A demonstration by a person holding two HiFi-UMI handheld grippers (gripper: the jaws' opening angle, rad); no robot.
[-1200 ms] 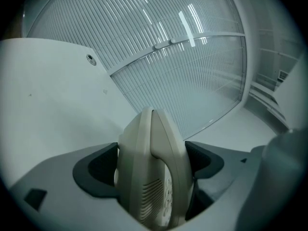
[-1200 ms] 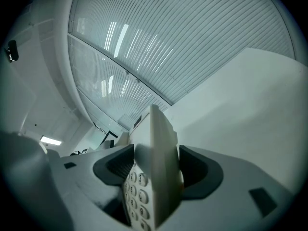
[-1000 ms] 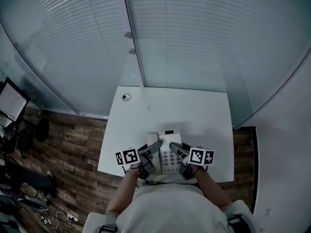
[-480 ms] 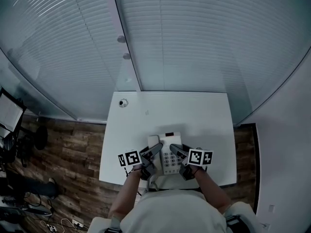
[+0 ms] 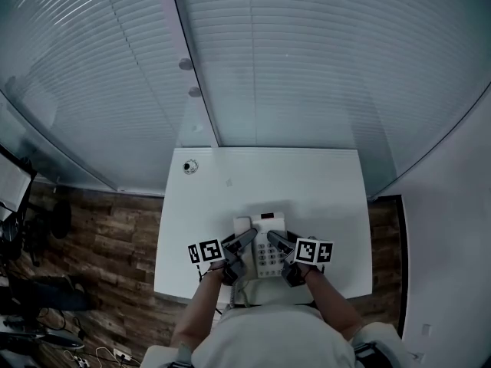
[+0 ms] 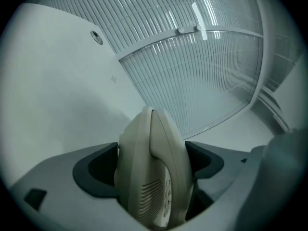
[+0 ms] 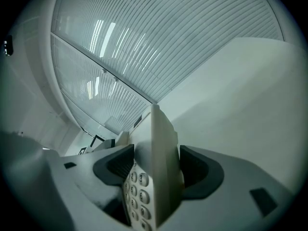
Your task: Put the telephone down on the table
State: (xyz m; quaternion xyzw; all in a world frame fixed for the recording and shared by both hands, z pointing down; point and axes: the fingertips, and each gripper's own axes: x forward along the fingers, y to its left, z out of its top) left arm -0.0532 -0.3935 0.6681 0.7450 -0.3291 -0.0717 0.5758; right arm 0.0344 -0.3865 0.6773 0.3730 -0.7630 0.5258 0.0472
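A cream push-button telephone [image 5: 263, 245] with its handset on the left side is held over the near part of the white table [image 5: 307, 182]. My left gripper [image 5: 242, 243] is shut on its handset side, which fills the gap between the jaws in the left gripper view [image 6: 153, 177]. My right gripper [image 5: 278, 244] is shut on the keypad side; the number keys [image 7: 137, 186] show between its jaws. Whether the telephone's base touches the tabletop cannot be told.
A small round cable port [image 5: 189, 166] sits at the table's far left corner. Glass walls with horizontal blinds [image 5: 307, 67] rise behind the table. Wood-pattern floor [image 5: 100, 236] lies to the left, and a person's arms and torso [image 5: 257, 336] are at the near edge.
The telephone and both grippers have shifted slightly toward the near edge of the table in the head view; the head camera has tilted a little. Both grips are unchanged.
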